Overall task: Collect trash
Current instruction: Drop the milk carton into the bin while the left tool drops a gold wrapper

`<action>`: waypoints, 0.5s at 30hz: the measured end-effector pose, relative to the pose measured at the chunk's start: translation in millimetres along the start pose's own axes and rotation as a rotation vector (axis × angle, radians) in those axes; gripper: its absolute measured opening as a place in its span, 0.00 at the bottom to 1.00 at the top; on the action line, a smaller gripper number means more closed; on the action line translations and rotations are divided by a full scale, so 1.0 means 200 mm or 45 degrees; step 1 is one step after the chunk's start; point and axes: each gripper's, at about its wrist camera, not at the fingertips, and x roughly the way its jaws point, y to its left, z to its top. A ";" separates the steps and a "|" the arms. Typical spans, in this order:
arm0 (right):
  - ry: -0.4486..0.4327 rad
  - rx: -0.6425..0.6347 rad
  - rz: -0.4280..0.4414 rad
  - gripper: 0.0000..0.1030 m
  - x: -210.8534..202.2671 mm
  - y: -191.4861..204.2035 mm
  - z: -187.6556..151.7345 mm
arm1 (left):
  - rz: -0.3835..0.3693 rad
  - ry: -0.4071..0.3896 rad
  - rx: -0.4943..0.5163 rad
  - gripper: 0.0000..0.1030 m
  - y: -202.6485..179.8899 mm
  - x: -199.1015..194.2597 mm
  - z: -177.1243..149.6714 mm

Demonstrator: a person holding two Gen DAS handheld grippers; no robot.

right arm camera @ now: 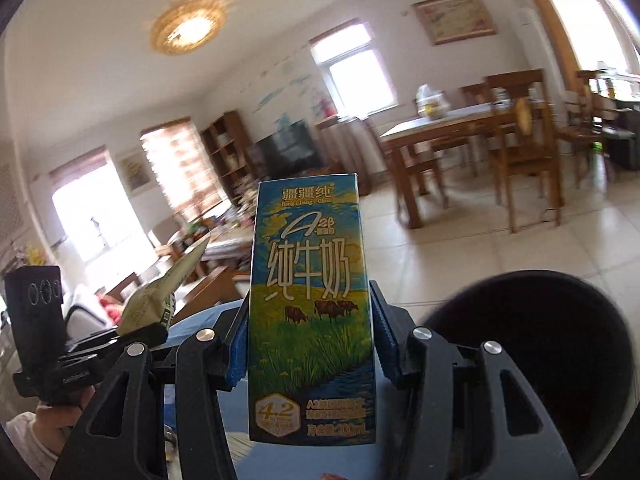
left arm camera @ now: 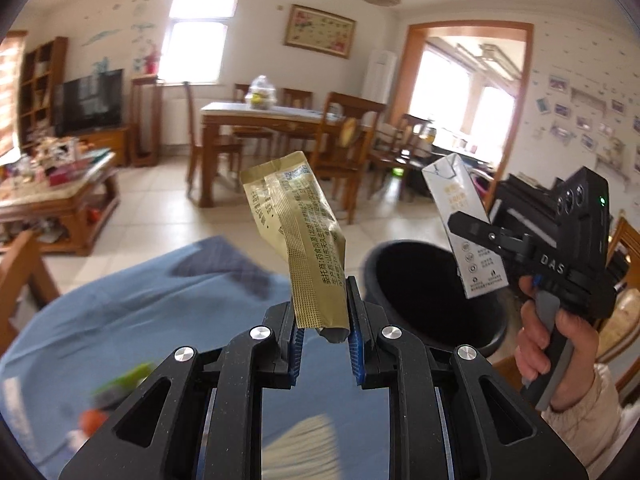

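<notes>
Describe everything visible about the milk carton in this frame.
The milk carton is a slim rectangular paper box, printed with blue sky, green grass, brown cows and white Chinese lettering; its other side is white. It looks intact and stands roughly upright, clamped by its sides between the blue pads of the right tongs, held in the air beside the black bin.

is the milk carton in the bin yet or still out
Out: the carton is clamped upright in the right gripper, beside the bin.

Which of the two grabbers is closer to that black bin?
Right. The right gripper, clamping the milk carton, hangs over the black bin rim; the left gripper, with the gold wrapper, sits beside it.
</notes>
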 end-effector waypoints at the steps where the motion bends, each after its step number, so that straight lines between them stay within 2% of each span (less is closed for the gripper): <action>1: -0.017 0.016 -0.021 0.49 -0.03 -0.05 0.00 | -0.029 0.006 0.010 0.19 -0.06 0.06 0.01; 8: -0.086 0.156 -0.144 0.49 -0.18 -0.38 -0.02 | -0.190 0.086 0.030 0.19 -0.39 0.44 -0.02; 15: -0.089 0.240 -0.207 0.49 -0.22 -0.56 -0.08 | -0.224 0.159 0.065 0.19 -0.54 0.79 -0.05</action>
